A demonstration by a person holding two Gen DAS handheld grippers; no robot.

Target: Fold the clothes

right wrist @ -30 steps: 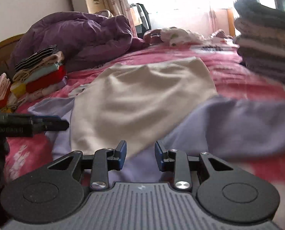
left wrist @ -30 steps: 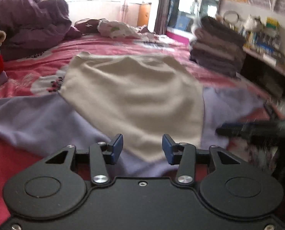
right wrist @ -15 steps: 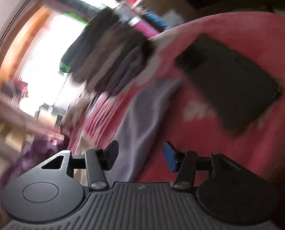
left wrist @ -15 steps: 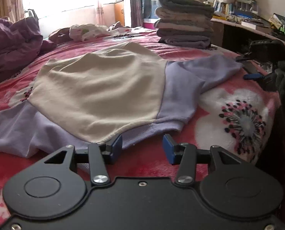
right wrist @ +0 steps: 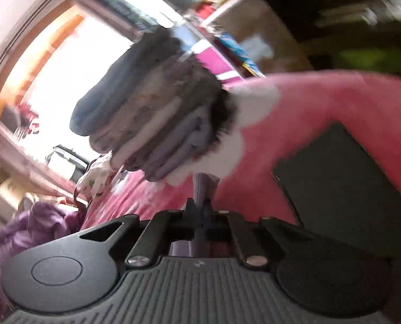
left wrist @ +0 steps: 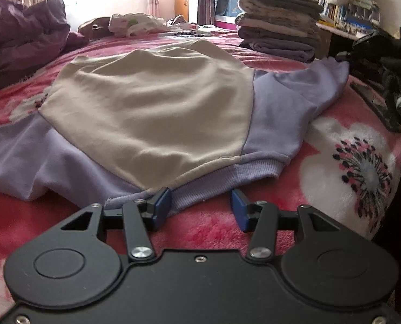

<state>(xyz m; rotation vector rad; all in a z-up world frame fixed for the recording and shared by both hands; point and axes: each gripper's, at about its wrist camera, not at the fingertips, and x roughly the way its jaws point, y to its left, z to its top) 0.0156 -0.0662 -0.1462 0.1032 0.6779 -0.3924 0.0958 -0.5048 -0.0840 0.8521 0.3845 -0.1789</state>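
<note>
Right wrist view: right claw, open before, now pinches sweatshirt cuff; left claw stays half-open, empty.

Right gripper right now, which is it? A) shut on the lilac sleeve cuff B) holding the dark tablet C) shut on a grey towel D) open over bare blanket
A: in the right wrist view the right gripper has its jaws together with the ribbed lilac sleeve cuff pinched between them.

Right claw swung to sleeve, apparently clamped; left claw reached hem.
</note>
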